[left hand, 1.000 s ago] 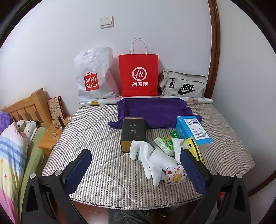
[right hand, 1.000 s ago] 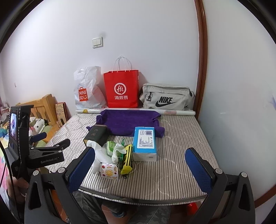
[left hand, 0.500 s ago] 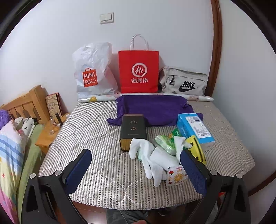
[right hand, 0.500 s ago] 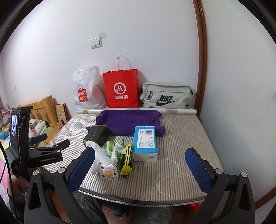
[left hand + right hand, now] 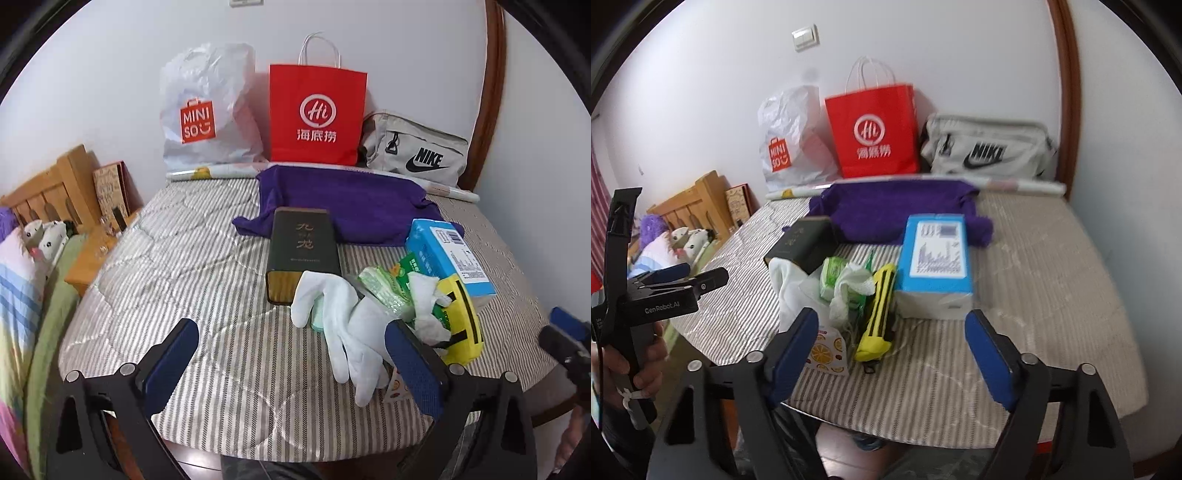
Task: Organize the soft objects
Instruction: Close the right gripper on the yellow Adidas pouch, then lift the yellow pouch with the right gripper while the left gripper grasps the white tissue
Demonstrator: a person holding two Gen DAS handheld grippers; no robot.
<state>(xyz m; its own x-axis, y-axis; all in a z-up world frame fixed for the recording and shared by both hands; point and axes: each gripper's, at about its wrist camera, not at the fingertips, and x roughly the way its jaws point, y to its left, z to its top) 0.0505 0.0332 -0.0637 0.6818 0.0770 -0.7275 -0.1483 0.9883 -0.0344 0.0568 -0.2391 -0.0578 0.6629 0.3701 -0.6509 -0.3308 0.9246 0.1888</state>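
Both hand-held grippers are open and hold nothing; the right hand-held gripper (image 5: 892, 347) has just been closing a little. The white glove (image 5: 343, 325) lies on the bed (image 5: 192, 266) near the left hand-held gripper (image 5: 291, 362). Better to pinch only the glove, clear of the dark box (image 5: 303, 251).

A red paper bag (image 5: 317, 114) stands between a Miniso bag (image 5: 207, 110) and a Nike pouch (image 5: 417, 151).

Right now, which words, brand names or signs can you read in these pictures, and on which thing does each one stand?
"MINISO": white plastic bag.
"Hi", three Chinese characters below: red paper bag.
"NIKE" with swoosh: grey bag.
Two gold Chinese characters; the small line below is unreadable: dark box.
"GenRobot.AI": left hand-held gripper.
Barcode and fine print, too small to read: blue box.
Green packet print: unreadable.
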